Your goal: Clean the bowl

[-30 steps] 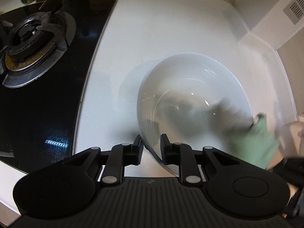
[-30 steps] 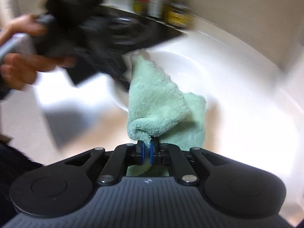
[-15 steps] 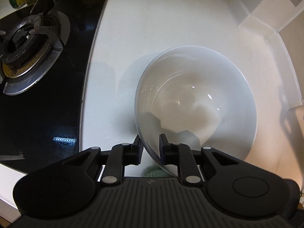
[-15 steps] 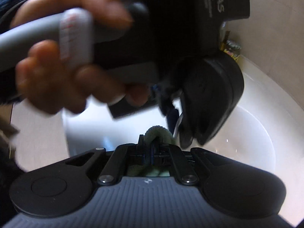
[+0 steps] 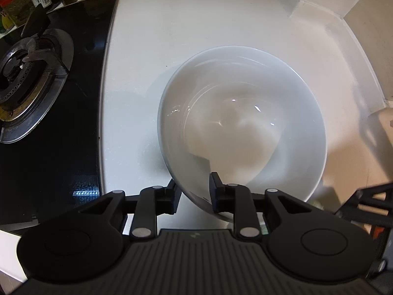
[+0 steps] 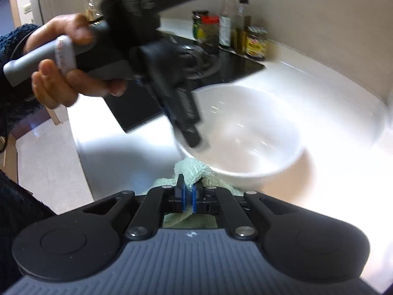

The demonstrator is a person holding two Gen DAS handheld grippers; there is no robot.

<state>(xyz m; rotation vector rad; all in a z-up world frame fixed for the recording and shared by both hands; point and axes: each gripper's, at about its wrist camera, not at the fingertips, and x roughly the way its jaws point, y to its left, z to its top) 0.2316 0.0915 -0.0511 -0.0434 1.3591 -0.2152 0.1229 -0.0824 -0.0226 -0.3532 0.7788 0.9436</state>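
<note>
While the left gripper (image 5: pixel 192 191) pinches the near rim of a white bowl (image 5: pixel 245 113), one finger outside the wall and one inside, the bowl sits tilted on a white countertop (image 5: pixel 196 24) just beside a black gas hob (image 5: pixel 36 86). The bowl's inside looks bare and glossy, with a few light glints. In the right wrist view, the right gripper (image 6: pixel 188 196) is clamped tight on a pale green cloth (image 6: pixel 194 169), which bunches up between its blue pads and lies just below the bowl's near outer wall, outside the bowl. A bare hand (image 6: pixel 63 73) holds the left tool's grey handle above the bowl; this part of the view is smeared by motion. Bottles and jars (image 6: pixel 231 34) stand at the back of the hob. The wiping does not look finished, since the cloth is outside the bowl. The main risk appears to be the thin rim grip: a hard push from the cloth could twist the smooth bowl out of the fingers or slide it toward the hob. The cloth could also snag under the bowl's base.
</note>
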